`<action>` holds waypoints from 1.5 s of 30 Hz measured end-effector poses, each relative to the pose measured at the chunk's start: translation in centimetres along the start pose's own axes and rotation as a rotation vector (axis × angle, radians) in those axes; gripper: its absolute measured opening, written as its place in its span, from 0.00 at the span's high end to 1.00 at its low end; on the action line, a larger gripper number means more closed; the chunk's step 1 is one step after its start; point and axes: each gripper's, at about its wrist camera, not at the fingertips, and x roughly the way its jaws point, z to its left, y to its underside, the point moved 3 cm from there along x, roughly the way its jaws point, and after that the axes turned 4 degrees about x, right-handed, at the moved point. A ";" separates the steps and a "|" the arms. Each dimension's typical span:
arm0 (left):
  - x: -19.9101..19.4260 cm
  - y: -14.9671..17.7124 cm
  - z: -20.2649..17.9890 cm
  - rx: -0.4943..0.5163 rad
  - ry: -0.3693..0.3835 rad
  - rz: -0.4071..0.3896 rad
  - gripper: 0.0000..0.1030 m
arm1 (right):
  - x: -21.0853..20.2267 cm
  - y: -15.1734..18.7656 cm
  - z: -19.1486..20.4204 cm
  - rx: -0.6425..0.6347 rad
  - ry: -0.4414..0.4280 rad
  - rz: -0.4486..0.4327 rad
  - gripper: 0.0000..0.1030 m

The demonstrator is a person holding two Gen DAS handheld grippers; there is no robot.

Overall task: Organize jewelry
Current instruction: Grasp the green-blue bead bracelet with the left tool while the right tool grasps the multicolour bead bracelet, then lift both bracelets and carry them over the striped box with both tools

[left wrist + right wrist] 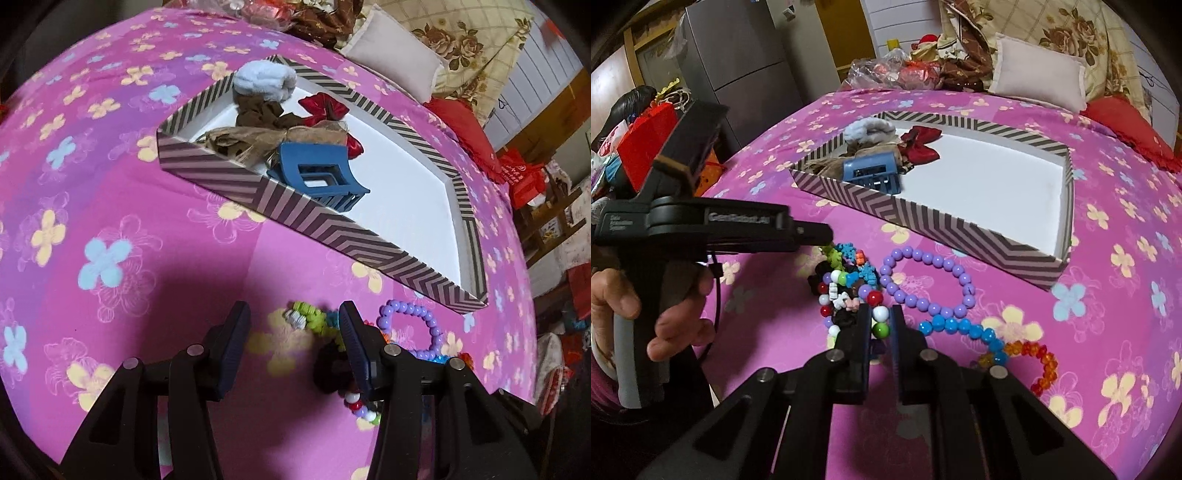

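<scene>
A striped box (317,225) (960,229) lies on the pink flowered bedspread and holds a blue claw clip (317,173) (873,171), a light blue scrunchie (264,79) (870,129), brown scrunchies (258,114) and a red bow (321,107) (919,146). In front of the box lies a pile of bead bracelets: a purple one (923,280) (413,325), a blue one (964,328), an orange-red one (1038,362) and a multicoloured one (846,291). My left gripper (293,332) is open over the pile's left edge. My right gripper (881,325) is shut on the multicoloured bracelet's white and green beads.
A white pillow (1039,75) (395,55) and a red cushion (1126,129) lie at the bed's far end with piled clothes and bags. A grey fridge (738,55) stands beyond the left bedside. The left hand's gripper body (701,221) shows at the left.
</scene>
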 end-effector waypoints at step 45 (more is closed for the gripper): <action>-7.9 -9.2 -6.5 0.165 0.064 -0.214 0.81 | -4.1 -11.3 -2.8 -0.023 0.048 -0.130 0.90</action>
